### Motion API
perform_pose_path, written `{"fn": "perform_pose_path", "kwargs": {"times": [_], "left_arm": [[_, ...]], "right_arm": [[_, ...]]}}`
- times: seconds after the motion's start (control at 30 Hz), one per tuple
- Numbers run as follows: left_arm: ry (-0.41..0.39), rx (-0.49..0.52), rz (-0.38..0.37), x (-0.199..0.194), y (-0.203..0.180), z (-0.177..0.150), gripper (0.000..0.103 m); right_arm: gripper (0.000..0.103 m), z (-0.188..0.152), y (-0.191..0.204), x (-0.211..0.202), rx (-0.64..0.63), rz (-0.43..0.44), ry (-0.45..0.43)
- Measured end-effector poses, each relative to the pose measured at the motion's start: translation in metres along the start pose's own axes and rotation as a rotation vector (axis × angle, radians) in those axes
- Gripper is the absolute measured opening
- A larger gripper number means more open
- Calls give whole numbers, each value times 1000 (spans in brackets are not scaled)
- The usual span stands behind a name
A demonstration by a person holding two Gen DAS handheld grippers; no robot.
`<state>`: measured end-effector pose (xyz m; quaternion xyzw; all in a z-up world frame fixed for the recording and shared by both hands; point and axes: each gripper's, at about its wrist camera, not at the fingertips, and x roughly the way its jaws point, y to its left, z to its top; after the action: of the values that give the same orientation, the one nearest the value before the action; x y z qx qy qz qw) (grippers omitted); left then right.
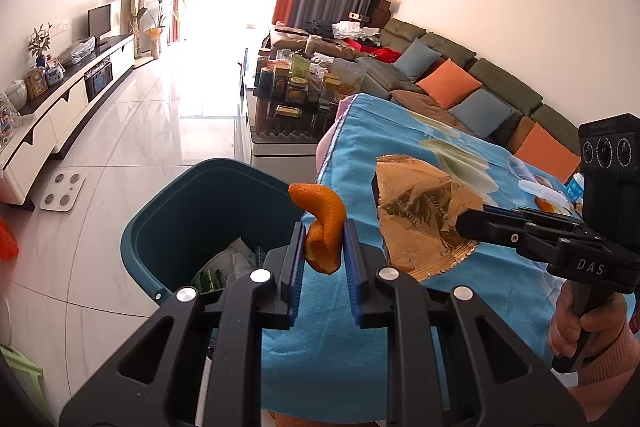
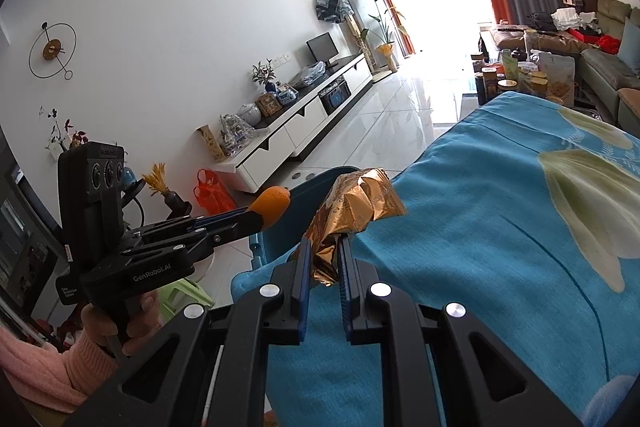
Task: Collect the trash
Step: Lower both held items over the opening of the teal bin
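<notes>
The teal bin (image 1: 192, 223) serves as the landmark: it stands on the pale tiled floor (image 1: 132, 155) just left of the tabletop's edge, open at the top, with crumpled pale packaging (image 1: 234, 259) lying in its bottom. Farther left of the bin, a white bathroom scale (image 1: 62, 191) lies flat on the floor beside a long white TV cabinet (image 1: 68, 107). At the bin's right rim, the left gripper (image 1: 324, 255) has its jaws pinching a curled piece of orange peel (image 1: 322, 223), which stands up between the blue pads and hangs about over the line where bin and table meet. Right of the bin, a blue cloth with a pale flower print (image 1: 400, 131) covers the tabletop. Over that cloth, a little right of the bin, the right gripper (image 2: 325, 259) has its jaws closed on a crinkled gold foil wrapper (image 2: 360, 203), whose loose end fans out above the cloth; from the right wrist view the bin's rim shows just behind the wrapper. A hand in a pink sleeve (image 1: 580, 323) grips the right gripper's handle at the near right. Well right of the bin, more scraps lie on the cloth, blurred beyond telling, and a long olive sofa (image 1: 460, 67) with orange and blue cushions runs along the far wall.
</notes>
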<state>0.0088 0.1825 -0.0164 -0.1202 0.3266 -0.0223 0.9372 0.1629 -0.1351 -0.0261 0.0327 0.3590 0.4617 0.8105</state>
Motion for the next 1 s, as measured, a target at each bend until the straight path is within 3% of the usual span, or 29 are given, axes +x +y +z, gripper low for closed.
{"fn": "perform_pose_path", "kwargs": {"times": [1.0], "left_arm": [[4, -70, 74, 12, 26, -3, 19]], "right_arm": [[12, 15, 15, 39, -46, 19, 60]]}}
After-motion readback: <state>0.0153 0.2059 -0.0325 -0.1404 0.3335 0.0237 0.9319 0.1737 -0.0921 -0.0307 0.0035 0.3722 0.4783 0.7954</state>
